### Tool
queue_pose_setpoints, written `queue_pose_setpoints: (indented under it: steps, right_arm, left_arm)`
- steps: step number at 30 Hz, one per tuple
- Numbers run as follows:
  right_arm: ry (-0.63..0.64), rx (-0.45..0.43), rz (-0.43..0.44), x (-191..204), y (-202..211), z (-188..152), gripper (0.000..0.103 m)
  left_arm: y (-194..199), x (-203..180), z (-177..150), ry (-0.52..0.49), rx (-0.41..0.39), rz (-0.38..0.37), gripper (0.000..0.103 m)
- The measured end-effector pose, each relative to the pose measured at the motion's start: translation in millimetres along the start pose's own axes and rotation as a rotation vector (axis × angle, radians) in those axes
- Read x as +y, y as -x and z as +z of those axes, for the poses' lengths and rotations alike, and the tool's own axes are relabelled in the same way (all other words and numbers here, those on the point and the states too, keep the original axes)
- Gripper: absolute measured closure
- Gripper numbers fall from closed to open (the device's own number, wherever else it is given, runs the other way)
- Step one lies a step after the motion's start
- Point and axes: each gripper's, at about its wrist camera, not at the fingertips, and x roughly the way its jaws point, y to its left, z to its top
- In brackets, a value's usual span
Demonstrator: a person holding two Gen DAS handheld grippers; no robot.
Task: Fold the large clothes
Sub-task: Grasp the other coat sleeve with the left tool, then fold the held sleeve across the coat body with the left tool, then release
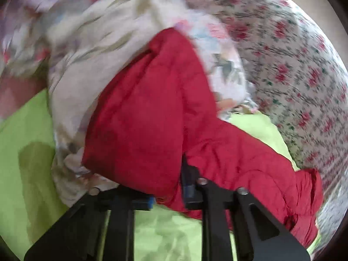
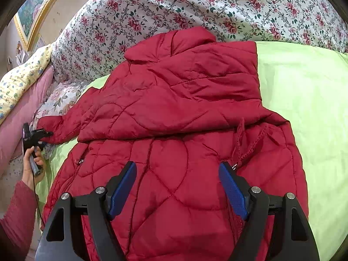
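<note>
A quilted red jacket [image 2: 174, 113] lies spread on a lime-green sheet [image 2: 304, 108], its hood folded down over the back. That layout suggests the garment has been laid flat so its sides can be turned inward. Most of it stretches ahead of the right gripper [image 2: 177, 187], whose blue-padded jaws stand spread above the lower back, pinching nothing. It appears to wait there, perhaps to steady the body while the other side is worked.

Far off to the left of those jaws, the left gripper [image 2: 43, 133] meets the cuff of the outstretched sleeve [image 2: 63, 128], held by a hand [image 2: 32, 169] in a dark red sleeve. Its own blurred view shows red fabric bunched against the jaws, which are pressed together on the sleeve, probably to carry it across.

Beyond the sheet rises a rose-print quilt [image 2: 195, 6]. Pink and pale floral bedding [image 2: 19, 100] is heaped at left. A gilt-framed picture [image 2: 34, 10] hangs on the wall behind.
</note>
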Motion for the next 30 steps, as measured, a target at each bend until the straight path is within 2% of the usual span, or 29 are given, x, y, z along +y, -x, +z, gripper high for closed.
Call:
queue_pose_setpoints:
  steps: [5, 12, 19, 26, 30]
  right_arm:
    - [0.003, 0.002, 0.011, 0, -1, 0, 0.024]
    - [0.002, 0.005, 0.028, 0, -1, 1, 0.024]
    - [-0.016, 0.005, 0.041, -2, -1, 0, 0.024]
    - [-0.041, -0.001, 0.065, -4, 1, 4, 0.024]
    - [-0.05, -0.01, 0.086, -2, 1, 9, 0.024]
  left_arm:
    - [24, -30, -9, -0.091, -0.042, -0.069, 0.095]
    - [60, -82, -33, -0.205, -0.055, -0.225, 0.096]
    - [85, -143, -72, -0.328, -0.017, -0.38, 0.096]
    - [90, -193, -108, -0.423, 0.053, -0.483, 0.096]
    - [91, -218, -131, -0.47, 0.09, -0.516, 0.096]
